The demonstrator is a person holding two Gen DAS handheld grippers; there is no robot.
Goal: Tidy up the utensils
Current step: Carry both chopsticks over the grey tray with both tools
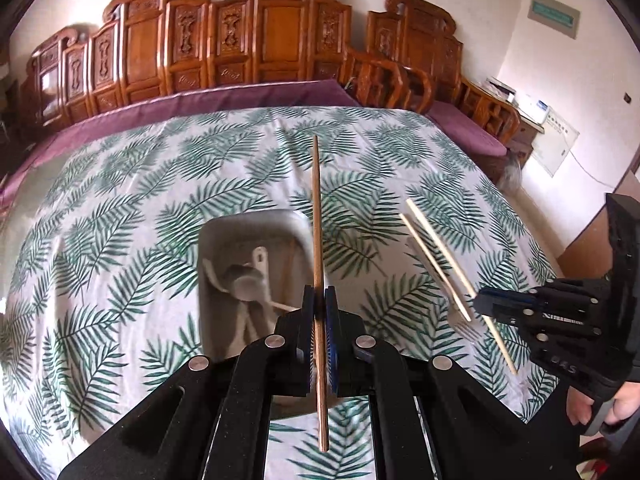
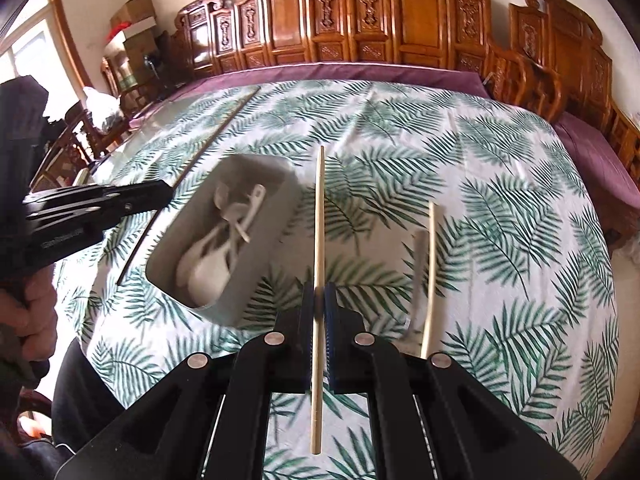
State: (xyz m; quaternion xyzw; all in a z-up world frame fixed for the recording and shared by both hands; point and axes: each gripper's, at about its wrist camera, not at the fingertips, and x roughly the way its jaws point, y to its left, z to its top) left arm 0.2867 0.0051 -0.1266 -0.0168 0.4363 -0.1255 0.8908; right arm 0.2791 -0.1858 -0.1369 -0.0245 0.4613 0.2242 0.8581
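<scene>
- Chopsticks dominate both wrist views: a dark brown chopstick [image 1: 318,280] is pinched between the pads of the left tool [image 1: 320,312], its long axis running straight ahead along the fingers, one end pointing away over the table [image 1: 120,184] and the other trailing back under the tool.
- In the right wrist view, a pale chopstick [image 2: 318,280] is clamped the same way in the right tool [image 2: 320,312], lengthwise along the fingers and pointing away toward the carved wooden bench [image 2: 400,20].
- A grey tray [image 2: 264,248] sits on the palm-leaf tablecloth [image 2: 500,200], left of the right tool and just beneath the left one; white spoons [image 2: 212,264] lie heaped inside it.
- A second pale chopstick [image 2: 429,276] lies flat on the cloth to the right of the tray, its long axis running roughly near-to-far, with a metal fork [image 2: 416,280] just beside it, tines toward the camera.
- Seen from the left wrist, the right tool's [image 1: 486,304] tip grips its pale chopstick above that pair; seen from the right, the left tool's [image 2: 160,196] brown chopstick slants above the table's left side.
</scene>
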